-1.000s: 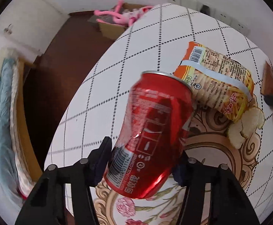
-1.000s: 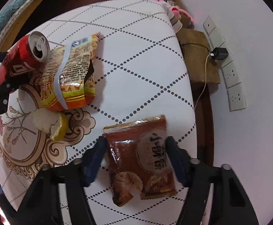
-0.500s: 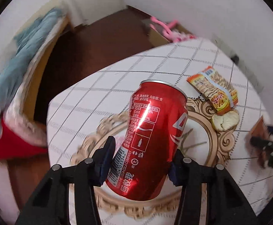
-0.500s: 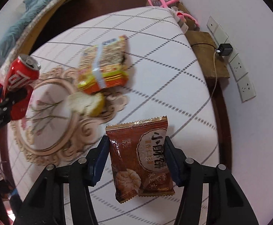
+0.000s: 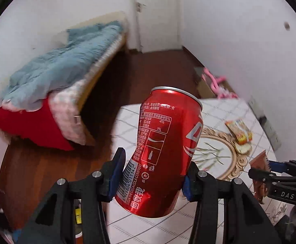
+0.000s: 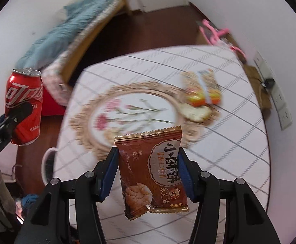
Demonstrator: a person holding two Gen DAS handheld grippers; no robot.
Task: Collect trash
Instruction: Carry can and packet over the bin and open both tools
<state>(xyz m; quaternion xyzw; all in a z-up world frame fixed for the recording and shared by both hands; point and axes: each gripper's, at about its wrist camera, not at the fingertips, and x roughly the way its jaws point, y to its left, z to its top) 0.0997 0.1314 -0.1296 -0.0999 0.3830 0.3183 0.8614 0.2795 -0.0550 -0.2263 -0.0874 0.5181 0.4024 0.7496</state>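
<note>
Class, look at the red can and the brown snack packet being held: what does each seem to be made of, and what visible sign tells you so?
Can: thin metal, probably aluminium, with glossy red print; it shows bright streak highlights, a silver rim and a dent at its side. Packet: thin plastic or foil-lined film, by its look; glossy brown, with a zigzag-crimped top edge and soft creases.

In the right wrist view, the snack packet (image 6: 153, 170) hangs low centre, before the surface (image 6: 239, 142). The chip bag (image 6: 204, 89) lies upper right on it, the can (image 6: 23, 107) far left, the bed (image 6: 70, 32) upper left.
</note>
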